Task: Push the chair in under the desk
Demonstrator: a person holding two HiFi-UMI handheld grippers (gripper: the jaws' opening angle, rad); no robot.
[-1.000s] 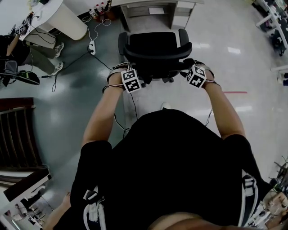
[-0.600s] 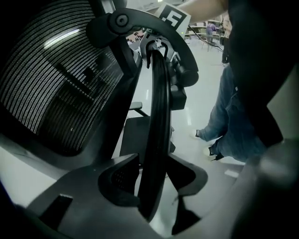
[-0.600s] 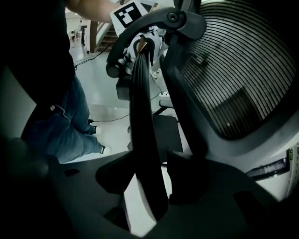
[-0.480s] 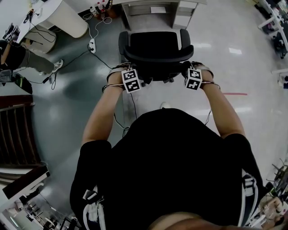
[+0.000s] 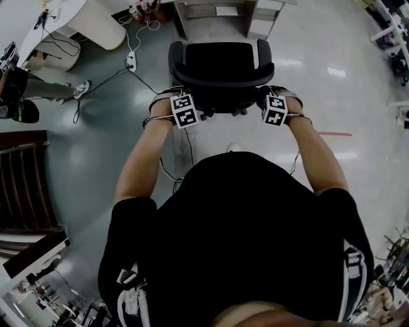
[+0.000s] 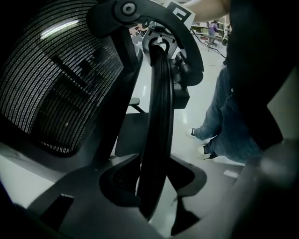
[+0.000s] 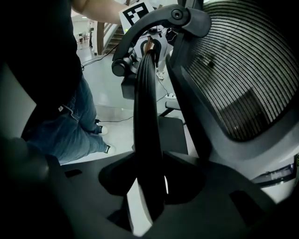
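A black mesh-backed office chair (image 5: pixel 220 67) stands in front of the pale desk (image 5: pixel 217 11), its seat facing the desk. My left gripper (image 5: pixel 190 105) is at the left side of the chair's back and my right gripper (image 5: pixel 268 103) at the right side. In the left gripper view a black curved rim bar (image 6: pixel 158 116) of the backrest runs between the jaws, which are closing and touch it on both sides. The right gripper view shows the same rim bar (image 7: pixel 147 121) between its closing jaws, their tips against it. The mesh back (image 7: pixel 238 74) fills the side.
A white power strip (image 5: pixel 130 63) with cables lies on the grey floor left of the chair. A round white table (image 5: pixel 77 22) stands at the far left, with a seated person (image 5: pixel 25 96) beside it. Dark wooden slats (image 5: pixel 25 185) are at the left edge. A red floor line (image 5: pixel 333 134) is on the right.
Both grippers have closed in on the chair's back rim; the right one shifted slightly left. The chair and grippers sit a little higher in the head view.
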